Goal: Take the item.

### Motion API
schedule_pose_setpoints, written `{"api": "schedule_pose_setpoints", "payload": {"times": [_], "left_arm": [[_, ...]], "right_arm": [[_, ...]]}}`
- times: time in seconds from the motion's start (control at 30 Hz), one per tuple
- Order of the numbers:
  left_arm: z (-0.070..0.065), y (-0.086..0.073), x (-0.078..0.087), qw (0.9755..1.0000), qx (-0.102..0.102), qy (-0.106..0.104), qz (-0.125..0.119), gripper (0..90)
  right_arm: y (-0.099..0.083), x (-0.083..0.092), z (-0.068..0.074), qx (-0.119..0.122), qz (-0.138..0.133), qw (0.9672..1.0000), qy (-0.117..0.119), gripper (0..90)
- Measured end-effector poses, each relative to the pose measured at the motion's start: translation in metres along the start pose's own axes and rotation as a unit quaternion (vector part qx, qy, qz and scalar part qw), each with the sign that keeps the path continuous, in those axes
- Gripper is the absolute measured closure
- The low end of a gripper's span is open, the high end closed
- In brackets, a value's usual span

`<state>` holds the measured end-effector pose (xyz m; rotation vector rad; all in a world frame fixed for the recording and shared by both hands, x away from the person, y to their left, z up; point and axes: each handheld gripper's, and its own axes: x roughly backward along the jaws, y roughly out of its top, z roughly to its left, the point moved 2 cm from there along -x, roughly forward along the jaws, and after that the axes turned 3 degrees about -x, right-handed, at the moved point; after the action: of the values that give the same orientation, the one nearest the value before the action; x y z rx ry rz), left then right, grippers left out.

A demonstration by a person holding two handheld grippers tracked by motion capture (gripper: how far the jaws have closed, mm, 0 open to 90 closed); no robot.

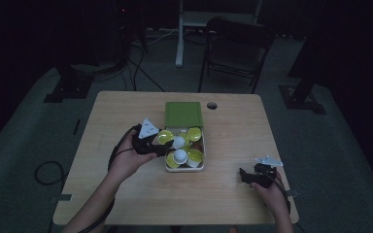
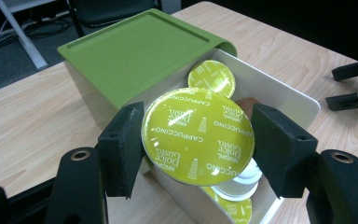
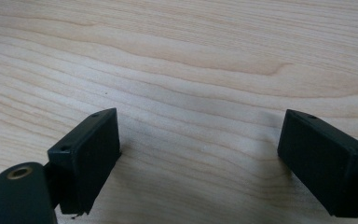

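Risk first: your left gripper [image 2: 198, 140] is clamped on a yellow-green capsule [image 2: 197, 135] by its round rim alone, held over the near edge of the white box [image 2: 289, 95] at frame centre. That smooth rim may slip and drop back in; you could also knock the box wall. Box sits mid-table [image 1: 126, 194], green lid [image 2: 142, 51] slid back over its upper-left half. Inside: more yellow-green capsules, white ones, one brown. Your right gripper [image 3: 200, 158] rests lower right, jaws apart, nothing between them.
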<state>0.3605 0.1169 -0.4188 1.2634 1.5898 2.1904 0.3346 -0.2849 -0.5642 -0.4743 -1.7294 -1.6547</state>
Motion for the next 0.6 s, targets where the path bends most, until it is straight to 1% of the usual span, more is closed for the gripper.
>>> {"api": "schedule_pose_setpoints", "payload": {"times": [0.17, 0.2, 0.6], "left_arm": [[0.005, -0.006, 0.007, 1.0000, 0.005, 0.006, -0.001, 38.1], [0.006, -0.008, 0.008, 1.0000, 0.003, 0.007, 0.000, 38.1], [0.016, -0.027, 0.020, 0.9995, 0.021, 0.024, 0.001, 38.1]], "right_arm": [[0.000, 0.000, 0.000, 0.000, 0.000, 1.0000, 0.000, 12.3], [0.000, 0.000, 0.000, 0.000, 0.000, 1.0000, 0.000, 12.3], [0.000, 0.000, 0.000, -0.001, 0.000, 1.0000, 0.000, 12.3]]}}
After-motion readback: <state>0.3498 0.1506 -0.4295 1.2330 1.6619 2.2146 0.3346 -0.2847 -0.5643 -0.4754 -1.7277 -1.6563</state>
